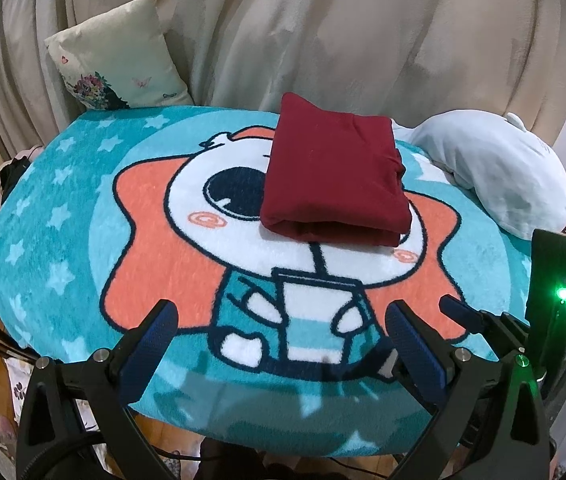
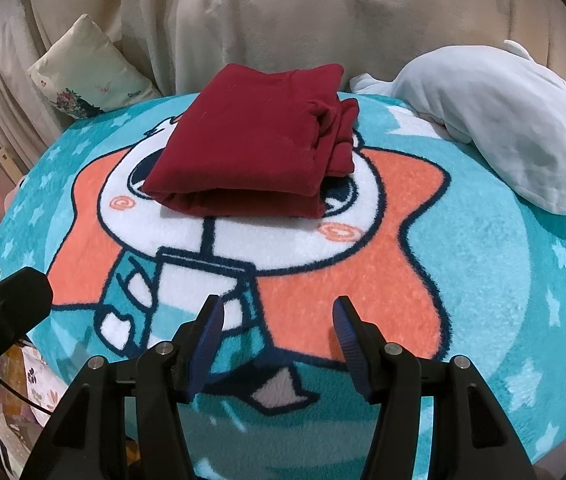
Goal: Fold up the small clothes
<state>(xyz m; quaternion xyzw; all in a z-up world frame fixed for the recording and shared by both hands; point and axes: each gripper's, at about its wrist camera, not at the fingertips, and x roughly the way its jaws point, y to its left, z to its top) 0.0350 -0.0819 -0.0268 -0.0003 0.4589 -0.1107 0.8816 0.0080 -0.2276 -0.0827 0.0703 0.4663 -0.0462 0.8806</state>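
Maroon knit garment, folded into a thick soft bundle mid-blanket, looks light and floppy, best pinched at its rolled near edge, while left tongs and right tongs hover wide, empty.

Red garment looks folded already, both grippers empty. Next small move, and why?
Probably none on the fold: keep both grippers back, or at most nudge the loose layers. The red garment lies as a compact rectangle on the cartoon blanket, with only bunched layers at its right edge. The left gripper and right gripper are open, empty and clear of it.
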